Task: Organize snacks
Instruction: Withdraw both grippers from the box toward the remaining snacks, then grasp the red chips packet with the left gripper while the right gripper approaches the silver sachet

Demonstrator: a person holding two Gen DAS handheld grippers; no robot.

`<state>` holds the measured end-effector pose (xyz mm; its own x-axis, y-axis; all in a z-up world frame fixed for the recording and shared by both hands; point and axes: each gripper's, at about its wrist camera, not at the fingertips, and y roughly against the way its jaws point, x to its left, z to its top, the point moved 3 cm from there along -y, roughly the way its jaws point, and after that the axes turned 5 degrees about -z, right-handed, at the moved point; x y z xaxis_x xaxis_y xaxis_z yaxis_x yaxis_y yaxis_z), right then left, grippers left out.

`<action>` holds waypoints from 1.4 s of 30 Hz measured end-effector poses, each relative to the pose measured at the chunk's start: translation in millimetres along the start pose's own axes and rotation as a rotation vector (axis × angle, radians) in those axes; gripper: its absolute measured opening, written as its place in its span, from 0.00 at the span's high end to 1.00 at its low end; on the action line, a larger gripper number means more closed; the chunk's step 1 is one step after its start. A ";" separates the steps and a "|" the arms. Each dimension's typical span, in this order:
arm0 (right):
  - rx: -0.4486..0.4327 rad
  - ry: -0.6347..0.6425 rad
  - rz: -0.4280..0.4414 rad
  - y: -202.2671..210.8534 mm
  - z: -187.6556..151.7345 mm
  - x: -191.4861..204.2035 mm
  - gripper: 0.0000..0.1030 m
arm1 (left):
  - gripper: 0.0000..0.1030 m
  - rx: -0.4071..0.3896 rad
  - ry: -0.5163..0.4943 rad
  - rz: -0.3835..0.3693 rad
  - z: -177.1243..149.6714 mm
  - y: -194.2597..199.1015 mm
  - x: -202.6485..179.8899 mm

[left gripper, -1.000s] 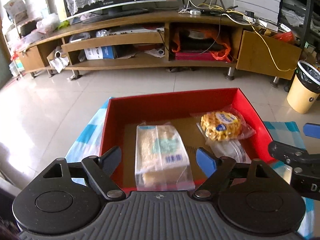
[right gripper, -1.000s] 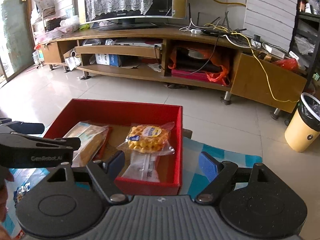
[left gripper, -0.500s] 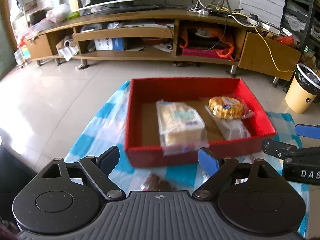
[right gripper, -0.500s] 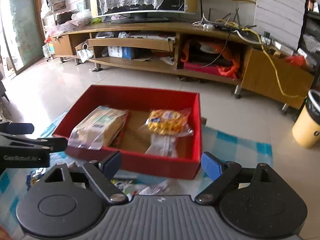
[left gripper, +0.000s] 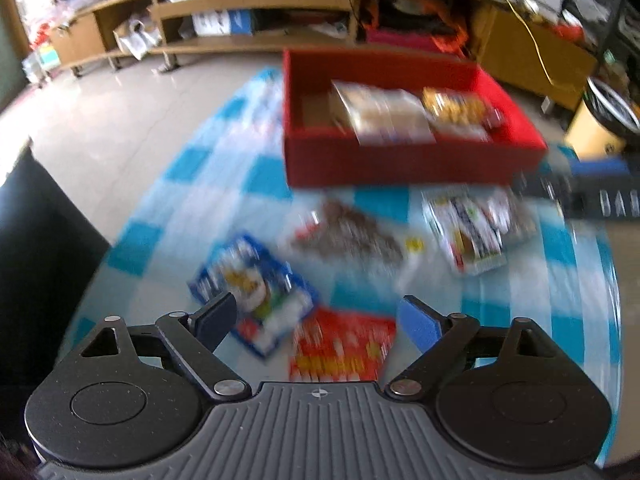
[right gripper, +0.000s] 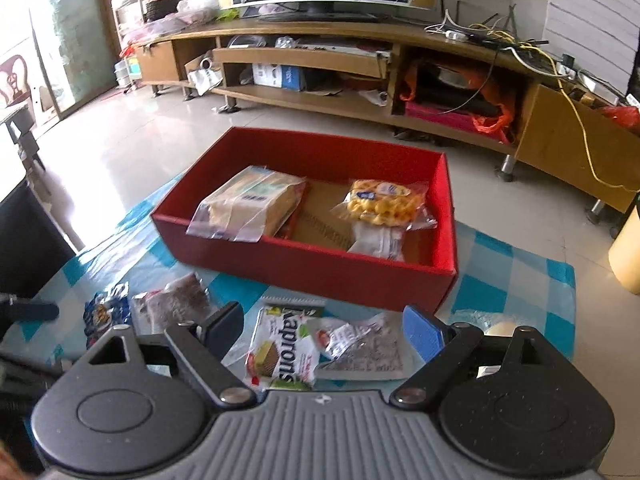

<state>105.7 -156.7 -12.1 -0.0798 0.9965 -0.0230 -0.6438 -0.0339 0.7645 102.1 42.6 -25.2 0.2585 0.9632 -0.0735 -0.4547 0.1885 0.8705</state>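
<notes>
A red box (right gripper: 320, 268) (left gripper: 400, 164) on the blue checked cloth holds a bagged biscuit pack (right gripper: 252, 204), a yellow waffle pack (right gripper: 380, 202) and a white packet (right gripper: 378, 242). Loose snacks lie in front of it. My left gripper (left gripper: 316, 318), its jaws opening and empty, hangs over a blue packet (left gripper: 256, 292) and a red packet (left gripper: 344, 348); a brown bag (left gripper: 352, 232) and a white packet (left gripper: 468, 232) lie beyond, all blurred. My right gripper (right gripper: 324, 330) stands open and empty over a white-green wafer packet (right gripper: 284, 352) and a clear wrapper (right gripper: 360, 344).
The cloth (right gripper: 516, 280) covers a low table with tiled floor (right gripper: 120, 152) around it. A long wooden TV cabinet (right gripper: 360, 92) runs along the back wall. A yellow bin (left gripper: 600, 128) stands at the right. The right gripper's tip (left gripper: 596, 184) shows at the left view's edge.
Both grippers drew back from the red box toward the near side of the table and tilted down, bringing the loose packets into view. Both sets of jaws widened.
</notes>
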 end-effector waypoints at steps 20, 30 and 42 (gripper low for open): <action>0.102 -0.144 0.093 -35.7 3.1 -40.2 0.15 | 0.40 0.167 -0.052 -0.055 -35.9 -40.9 -15.7; 0.148 -0.092 0.165 -82.9 5.7 -35.8 0.15 | 0.39 0.178 -0.059 -0.093 -41.8 -38.7 -15.4; 0.198 0.004 0.366 -118.0 -0.3 -36.0 0.12 | 0.36 0.184 -0.064 -0.092 -41.9 -41.6 -15.5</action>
<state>184.2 -188.6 -101.6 -0.2790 0.9212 0.2710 -0.4136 -0.3700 0.8319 81.3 27.8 -80.7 0.3476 0.9285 -0.1307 -0.2649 0.2310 0.9362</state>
